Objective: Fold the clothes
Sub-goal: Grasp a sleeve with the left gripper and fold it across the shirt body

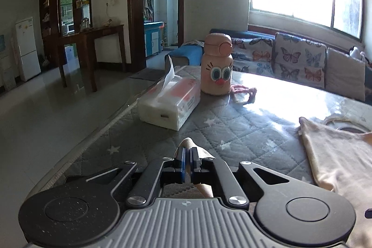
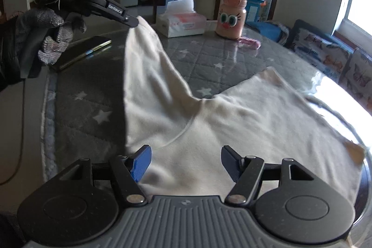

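Hovering just above the near part of a cream-white soft cotton garment [image 2: 244, 117], the right hand-held gripper [image 2: 186, 163] has its blue-padded jaws spread wide with nothing between them, the cloth lying flat below. That garment is spread across a grey quilted star-patterned tabletop [image 2: 93, 94] under a glossy clear cover, its main body on the right and one long end raised off the surface toward the left. The left hand-held gripper [image 1: 188, 160], held in a grey knitted glove [image 2: 50, 36], has its jaws closed tight on the tip of that raised end, a fold of cream cloth poking out above the pads. Near the glove, a dark flat phone-like slab [image 2: 81, 50] lies on the tabletop. Farther back stand a white-and-pink soft tissue pack [image 1: 169, 104] and, just beside it, a peach cartoon-faced plastic bottle [image 1: 217, 64], with a small pink knitted piece [image 1: 244, 91] at its base.
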A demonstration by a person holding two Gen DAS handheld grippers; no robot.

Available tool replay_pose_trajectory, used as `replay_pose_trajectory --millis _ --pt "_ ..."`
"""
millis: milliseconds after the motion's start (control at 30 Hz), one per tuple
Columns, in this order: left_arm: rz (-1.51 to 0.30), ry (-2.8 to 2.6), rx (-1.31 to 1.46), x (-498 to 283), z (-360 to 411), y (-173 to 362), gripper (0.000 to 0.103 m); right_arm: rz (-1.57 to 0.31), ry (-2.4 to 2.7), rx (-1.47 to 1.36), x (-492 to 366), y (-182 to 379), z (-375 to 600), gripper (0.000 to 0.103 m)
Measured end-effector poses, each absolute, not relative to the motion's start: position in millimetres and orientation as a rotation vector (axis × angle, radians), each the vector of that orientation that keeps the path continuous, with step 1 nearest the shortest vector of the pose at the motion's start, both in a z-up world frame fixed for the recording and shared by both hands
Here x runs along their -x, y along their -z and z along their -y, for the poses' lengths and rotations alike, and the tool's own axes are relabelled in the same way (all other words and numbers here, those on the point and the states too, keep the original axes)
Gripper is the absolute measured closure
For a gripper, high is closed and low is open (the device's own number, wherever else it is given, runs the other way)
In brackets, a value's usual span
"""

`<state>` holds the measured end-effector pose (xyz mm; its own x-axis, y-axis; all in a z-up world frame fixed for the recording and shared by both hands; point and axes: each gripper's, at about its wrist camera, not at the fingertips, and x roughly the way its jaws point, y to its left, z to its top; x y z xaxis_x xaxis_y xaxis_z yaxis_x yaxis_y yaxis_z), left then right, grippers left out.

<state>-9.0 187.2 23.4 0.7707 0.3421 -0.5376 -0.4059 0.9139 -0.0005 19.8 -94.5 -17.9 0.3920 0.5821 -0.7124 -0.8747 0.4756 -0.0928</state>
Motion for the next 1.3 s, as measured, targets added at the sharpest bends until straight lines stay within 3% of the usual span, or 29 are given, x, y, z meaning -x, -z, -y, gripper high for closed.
replay_pose_trajectory --millis 233,433,733,1067,1200,1300 --pt "-0.571 -0.415 0.139 8.7 -188.6 -23.4 0.099 -0.652 -0.962 0.489 -19.2 16.2 96.3 0.035" --pt "-0.476 -0.333 0.139 19.9 -161.6 -56.6 0.099 -0.661 -0.954 0.501 -19.6 20.8 97.8 0.035" --pt "-0.346 -0.074 0.098 27.9 -76.0 -112.3 0.099 -0.67 -0.875 0.395 -30.2 -0.5 141.6 0.035" --pt "-0.364 0.251 0.006 17.2 29.0 -116.0 0.098 -0.718 -0.74 0.282 -36.4 -0.3 213.1 0.035" --pt "-0.405 0.357 -0.062 19.5 60.0 -102.5 0.094 -0.747 -0.717 0.252 -36.0 4.7 230.8 0.035" --pt "-0.421 0.368 -0.104 23.1 65.2 -93.6 0.071 -0.76 -0.713 0.237 -34.8 7.7 237.5 0.035"
